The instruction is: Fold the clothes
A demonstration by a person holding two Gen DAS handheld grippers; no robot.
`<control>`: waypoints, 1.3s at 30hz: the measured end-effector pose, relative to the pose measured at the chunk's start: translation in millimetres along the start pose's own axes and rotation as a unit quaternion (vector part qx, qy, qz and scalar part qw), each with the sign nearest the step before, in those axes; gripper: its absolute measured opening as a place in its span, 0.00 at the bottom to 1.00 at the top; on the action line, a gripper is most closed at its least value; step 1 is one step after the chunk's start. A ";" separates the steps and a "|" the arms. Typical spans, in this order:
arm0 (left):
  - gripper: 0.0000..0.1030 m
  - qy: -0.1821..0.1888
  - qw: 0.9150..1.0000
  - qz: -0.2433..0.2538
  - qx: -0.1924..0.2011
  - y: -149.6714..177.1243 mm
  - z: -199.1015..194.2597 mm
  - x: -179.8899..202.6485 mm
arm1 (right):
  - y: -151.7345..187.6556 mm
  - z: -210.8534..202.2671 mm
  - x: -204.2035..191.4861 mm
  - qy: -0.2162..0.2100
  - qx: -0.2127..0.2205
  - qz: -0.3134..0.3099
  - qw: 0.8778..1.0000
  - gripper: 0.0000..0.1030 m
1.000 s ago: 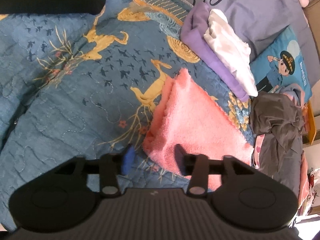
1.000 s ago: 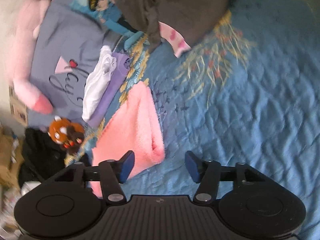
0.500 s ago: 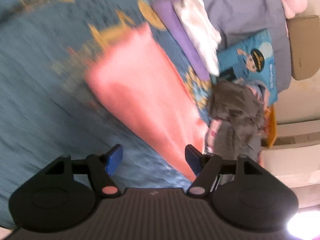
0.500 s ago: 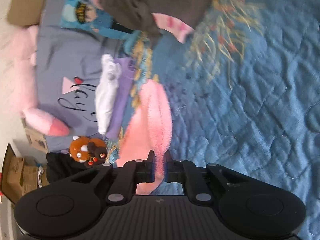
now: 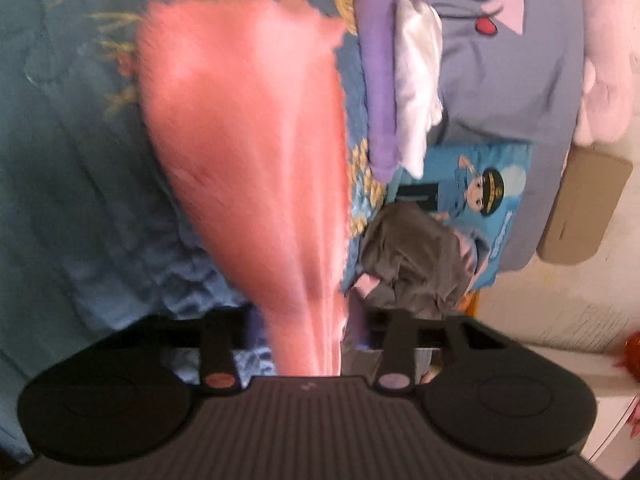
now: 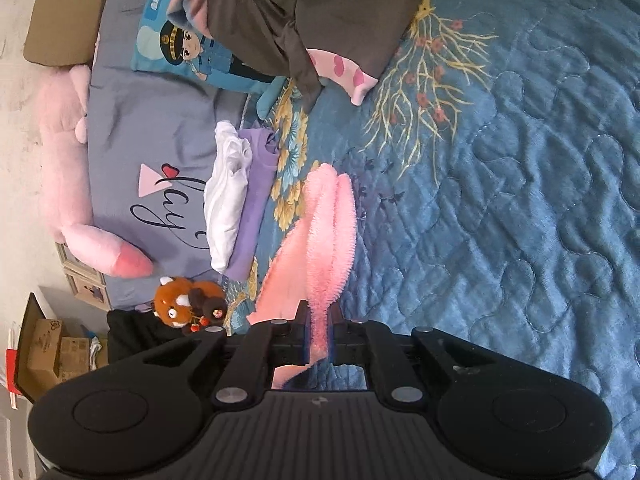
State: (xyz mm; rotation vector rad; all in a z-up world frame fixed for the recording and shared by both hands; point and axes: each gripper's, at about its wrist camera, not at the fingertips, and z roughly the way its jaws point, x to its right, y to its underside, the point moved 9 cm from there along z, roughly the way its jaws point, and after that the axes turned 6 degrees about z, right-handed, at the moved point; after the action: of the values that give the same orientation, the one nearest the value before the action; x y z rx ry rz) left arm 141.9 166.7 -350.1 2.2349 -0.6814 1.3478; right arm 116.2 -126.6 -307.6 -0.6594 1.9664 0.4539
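A fluffy pink towel (image 5: 248, 140) lies folded on the blue quilt (image 5: 80, 200). In the left wrist view it narrows into a bunch that runs between the fingers of my left gripper (image 5: 308, 328); those jaws are closing on it and the cloth pulls taut from them. In the right wrist view the pink towel (image 6: 332, 232) stands up in thick folds. My right gripper (image 6: 318, 336) is shut on its near end, and the far end rests on the quilt (image 6: 500, 200).
A folded purple garment (image 6: 256, 200) with a white one (image 6: 228, 200) on top lies beside the towel. A grey clothes heap (image 6: 300, 8) covers a cartoon pillow (image 6: 180, 44). A lilac pillow (image 6: 140, 140) and a small plush toy (image 6: 180, 304) lie along the bed's edge.
The right gripper closed on the towel's end and has kept hold. The left gripper rolled and swung down to the towel's other end, and its jaws narrowed around the cloth.
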 end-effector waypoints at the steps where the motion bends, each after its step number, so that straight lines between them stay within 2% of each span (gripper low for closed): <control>1: 0.15 -0.003 1.000 -0.003 0.003 -3.5 -2.2 -3.8 | -0.2 0.4 0.4 0.001 0.002 0.000 1.000 0.07; 6: 0.14 -0.035 0.999 0.012 0.030 -27.5 -15.6 -15.1 | 0.1 1.1 4.2 0.020 0.012 -0.009 1.000 0.07; 13: 0.14 -0.062 0.993 0.018 0.097 -84.7 -57.2 -27.2 | -1.9 -1.1 14.0 0.029 0.014 -0.006 0.999 0.07; 17: 0.15 -0.080 0.992 0.029 0.094 -96.2 -68.8 -30.5 | 1.1 -0.5 19.7 0.037 0.011 -0.008 0.999 0.07; 22: 0.12 -0.105 0.986 0.068 0.113 -89.7 -72.1 -17.3 | 4.6 -6.4 16.6 0.035 0.010 -0.025 0.999 0.06; 25: 0.12 -0.131 0.980 0.090 0.117 -78.1 -84.7 -11.5 | 8.5 -13.6 11.6 0.050 0.004 -0.057 0.997 0.06; 28: 0.12 -0.179 0.969 0.133 0.103 -58.2 -103.8 -10.6 | 12.4 -24.0 13.5 0.067 -0.007 -0.078 0.995 0.06; 29: 0.12 -0.192 0.966 0.149 0.087 -49.6 -109.3 -12.2 | 13.9 -28.6 15.8 0.073 -0.012 -0.082 0.994 0.06; 34: 0.12 -0.247 0.951 0.182 0.046 -17.6 -127.6 -29.9 | 30.5 -47.4 39.9 0.108 -0.036 -0.111 0.987 0.06; 36: 0.14 -0.273 0.942 0.191 0.028 -8.9 -128.7 -42.4 | 34.8 -48.8 53.6 0.116 -0.042 -0.097 0.988 0.06; 39: 0.18 -0.277 0.942 0.188 0.026 -4.3 -138.1 -58.7 | 38.9 -50.4 65.0 0.114 -0.043 -0.080 0.989 0.06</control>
State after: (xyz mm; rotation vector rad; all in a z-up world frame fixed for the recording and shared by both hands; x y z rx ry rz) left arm 27.0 263.2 -344.2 2.6443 -1.3360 0.8740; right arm 33.0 -141.4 -341.0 -0.9519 2.0963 0.3799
